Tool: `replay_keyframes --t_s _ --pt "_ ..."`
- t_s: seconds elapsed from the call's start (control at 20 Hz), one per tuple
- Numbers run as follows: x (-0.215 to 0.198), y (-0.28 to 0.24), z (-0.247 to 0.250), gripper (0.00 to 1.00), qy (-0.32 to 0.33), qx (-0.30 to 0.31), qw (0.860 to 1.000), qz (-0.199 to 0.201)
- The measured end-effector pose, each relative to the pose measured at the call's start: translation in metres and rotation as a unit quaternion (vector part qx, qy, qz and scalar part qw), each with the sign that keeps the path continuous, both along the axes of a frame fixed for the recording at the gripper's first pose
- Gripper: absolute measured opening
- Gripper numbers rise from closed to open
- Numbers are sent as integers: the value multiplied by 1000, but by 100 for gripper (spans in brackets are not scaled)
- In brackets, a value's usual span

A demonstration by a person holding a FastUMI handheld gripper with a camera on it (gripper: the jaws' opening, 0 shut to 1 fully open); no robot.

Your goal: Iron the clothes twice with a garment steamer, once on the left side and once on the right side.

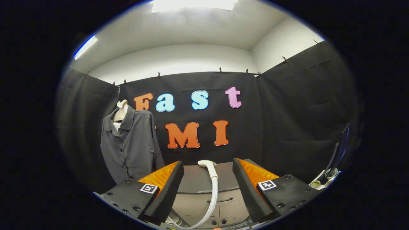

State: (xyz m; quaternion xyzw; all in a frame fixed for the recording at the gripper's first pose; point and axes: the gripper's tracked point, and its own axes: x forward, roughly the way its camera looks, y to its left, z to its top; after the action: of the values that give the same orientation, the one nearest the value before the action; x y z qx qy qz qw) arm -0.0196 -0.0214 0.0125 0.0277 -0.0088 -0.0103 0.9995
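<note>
Black cloth walls the booth under a white ceiling, and a grey cabinet (pixel 204 191) stands against the back wall. We hold the tongs (pixel 207 187) wide open, gripping nothing. The white steamer head (pixel 208 166) stands upright ahead, seen between the fingers, its hose (pixel 213 198) curving down toward us; we judge it is parked there for an easy reach. The grey shirt (pixel 131 147) hangs beyond the left finger on a mannequin bust (pixel 121 110), front spread flat, presumably so both sides can be steamed.

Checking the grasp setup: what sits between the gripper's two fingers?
In the gripper view, the open gripper frames the white steamer head and its hose, untouched, above a grey cabinet.
</note>
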Motion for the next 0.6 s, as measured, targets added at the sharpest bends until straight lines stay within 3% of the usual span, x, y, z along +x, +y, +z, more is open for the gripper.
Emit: replay_keyframes --t_s 0.25,0.6 --pt "31 -8 16 98 1 -28 1000 2" --pt "128 -6 11 98 59 -18 997 49"
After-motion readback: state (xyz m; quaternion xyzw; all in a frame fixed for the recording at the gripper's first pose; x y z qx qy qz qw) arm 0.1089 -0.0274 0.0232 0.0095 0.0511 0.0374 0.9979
